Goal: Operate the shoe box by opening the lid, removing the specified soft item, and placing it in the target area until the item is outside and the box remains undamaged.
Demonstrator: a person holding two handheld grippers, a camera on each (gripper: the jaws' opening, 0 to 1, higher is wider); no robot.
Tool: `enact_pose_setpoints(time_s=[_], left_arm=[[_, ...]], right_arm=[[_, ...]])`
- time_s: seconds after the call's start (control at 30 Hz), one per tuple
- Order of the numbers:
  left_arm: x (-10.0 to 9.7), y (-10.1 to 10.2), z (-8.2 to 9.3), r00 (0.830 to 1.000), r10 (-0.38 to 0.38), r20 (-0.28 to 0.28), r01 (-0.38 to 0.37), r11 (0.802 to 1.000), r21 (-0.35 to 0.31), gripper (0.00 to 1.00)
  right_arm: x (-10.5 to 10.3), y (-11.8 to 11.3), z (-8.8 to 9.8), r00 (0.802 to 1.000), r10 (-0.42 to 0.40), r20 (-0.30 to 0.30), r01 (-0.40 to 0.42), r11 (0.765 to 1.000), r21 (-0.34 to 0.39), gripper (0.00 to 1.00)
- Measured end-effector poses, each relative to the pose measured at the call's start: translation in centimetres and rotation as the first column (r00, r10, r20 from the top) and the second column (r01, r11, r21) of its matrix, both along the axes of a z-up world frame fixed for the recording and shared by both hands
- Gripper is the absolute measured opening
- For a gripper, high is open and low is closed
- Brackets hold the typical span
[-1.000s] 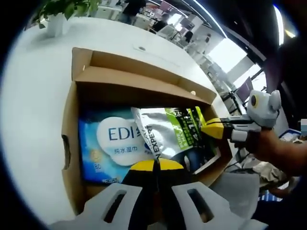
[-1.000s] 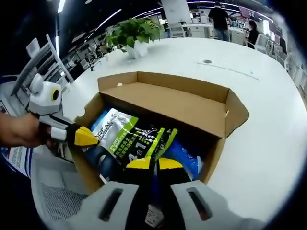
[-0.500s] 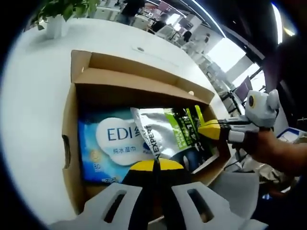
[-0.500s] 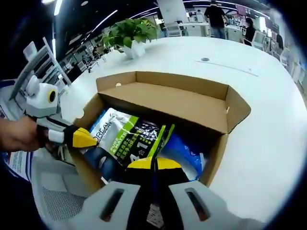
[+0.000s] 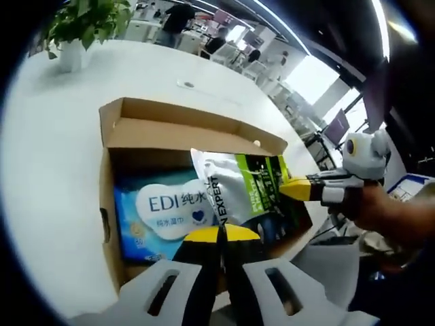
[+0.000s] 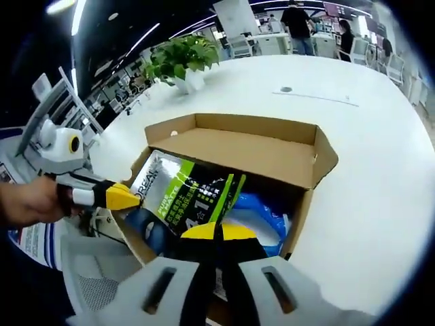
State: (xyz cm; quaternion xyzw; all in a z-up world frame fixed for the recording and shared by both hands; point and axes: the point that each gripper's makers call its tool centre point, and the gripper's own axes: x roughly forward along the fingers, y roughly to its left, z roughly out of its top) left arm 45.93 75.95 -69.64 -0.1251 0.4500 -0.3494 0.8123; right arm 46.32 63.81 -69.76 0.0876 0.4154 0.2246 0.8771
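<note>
An open brown cardboard shoe box [image 5: 183, 129] [image 6: 258, 146] lies on the white table [image 5: 47, 149] [image 6: 367, 156]. A soft white, green and black pouch [image 5: 241, 193] [image 6: 187, 193] is lifted at a tilt above the box's opening, over a blue wet-wipes pack [image 5: 160, 210] [image 6: 265, 214] that lies inside. My left gripper [image 5: 221, 234] [image 6: 124, 195] is shut on the pouch's white end. My right gripper [image 6: 217, 231] [image 5: 293, 189] is shut on its green and black end. A hand holds each gripper.
A potted plant [image 5: 75, 30] [image 6: 183, 58] stands on the table beyond the box. A grey mesh chair [image 6: 88, 272] [image 5: 326, 261] sits at the table's near edge beside the box. People and desks are far in the background.
The pouch has risen from lying in the box to a tilt above its rim, held at both ends. Both cameras have lifted back a little.
</note>
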Motion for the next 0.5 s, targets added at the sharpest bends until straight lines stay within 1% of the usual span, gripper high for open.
enact_pose_setpoints(time_s=[0.13, 0.23, 0.37, 0.5], left_arm=[[0.0, -0.3, 1.3, 1.0, -0.012, 0.024, 0.012, 1.0, -0.004, 0.0], [0.0, -0.6, 2.2, 0.999, -0.018, 0.037, 0.018, 1.0, -0.014, 0.0], [-0.2, -1.1, 2.6, 0.999, -0.027, 0.047, 0.028, 0.999, -0.021, 0.0], [-0.3, -2.1, 2.7, 0.998, -0.037, 0.049, 0.039, 0.999, -0.03, 0.0]], right_arm=[[0.1, -0.2, 1.2, 1.0, -0.006, 0.021, 0.006, 1.0, -0.008, 0.0], [0.2, -0.5, 1.8, 0.999, -0.013, 0.029, 0.013, 1.0, -0.009, 0.0], [0.1, -1.1, 2.6, 0.999, -0.022, 0.047, 0.023, 1.0, -0.018, 0.0], [-0.2, -2.1, 2.9, 0.998, -0.033, 0.051, 0.034, 0.999, -0.028, 0.0]])
